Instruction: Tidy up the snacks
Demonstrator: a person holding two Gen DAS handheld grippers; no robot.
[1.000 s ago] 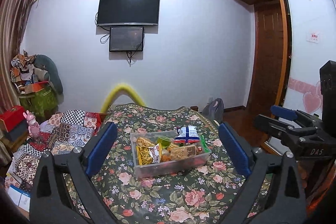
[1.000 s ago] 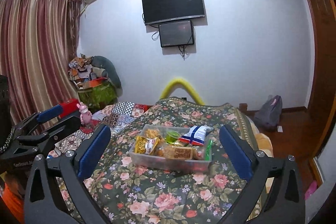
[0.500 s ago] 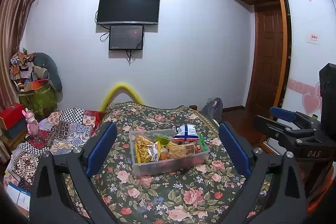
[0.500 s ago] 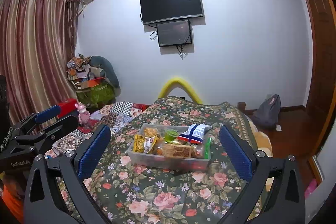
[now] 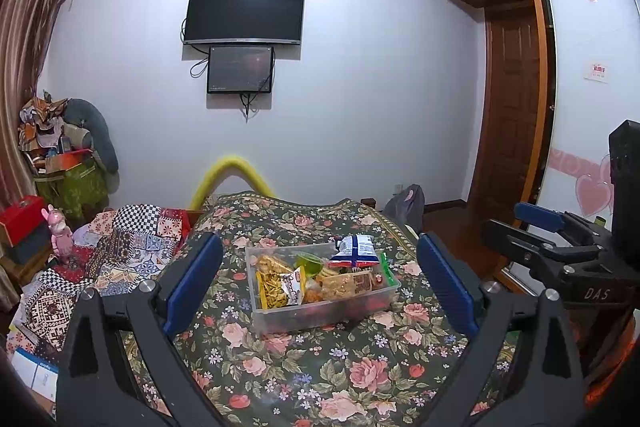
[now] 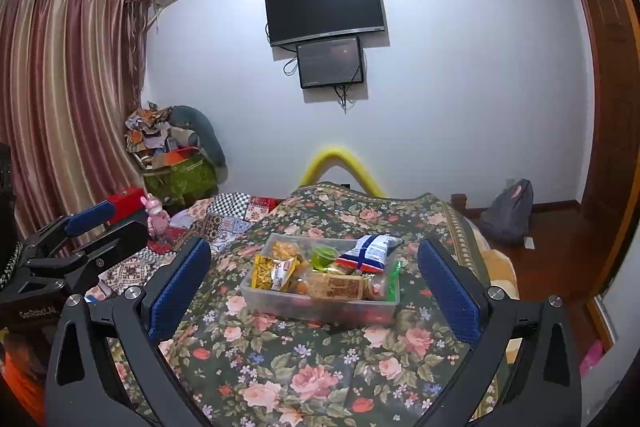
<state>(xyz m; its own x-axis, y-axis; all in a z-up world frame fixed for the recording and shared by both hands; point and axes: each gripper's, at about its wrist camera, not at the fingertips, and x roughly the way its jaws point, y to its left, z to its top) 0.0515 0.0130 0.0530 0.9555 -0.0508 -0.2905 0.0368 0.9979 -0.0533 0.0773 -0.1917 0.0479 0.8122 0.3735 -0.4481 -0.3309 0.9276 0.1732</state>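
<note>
A clear plastic bin (image 5: 280, 319) (image 6: 280, 303) full of snack packets sits on the floral bedspread (image 5: 320, 379) (image 6: 280, 379). A blue and white bag (image 5: 356, 251) (image 6: 368, 251) lies on top at its far right, a yellow packet (image 5: 272, 287) (image 6: 264, 271) at its left. My left gripper (image 5: 320, 287) is open and empty, held back from the bin, which shows between its fingers. My right gripper (image 6: 314, 287) is also open and empty, held back from the bin. Each gripper shows at the edge of the other's view.
A patchwork quilt (image 5: 128, 247) lies left of the bedspread, with a pink toy (image 5: 60, 231) and red box (image 5: 20, 223) beyond. A grey backpack (image 6: 508, 211) rests on the floor by the wall. A wooden door (image 5: 512, 107) and wardrobe stand at right.
Both views have shifted slightly, so the bin sits a little lower and closer in the frames. Both grippers stay open and empty.
</note>
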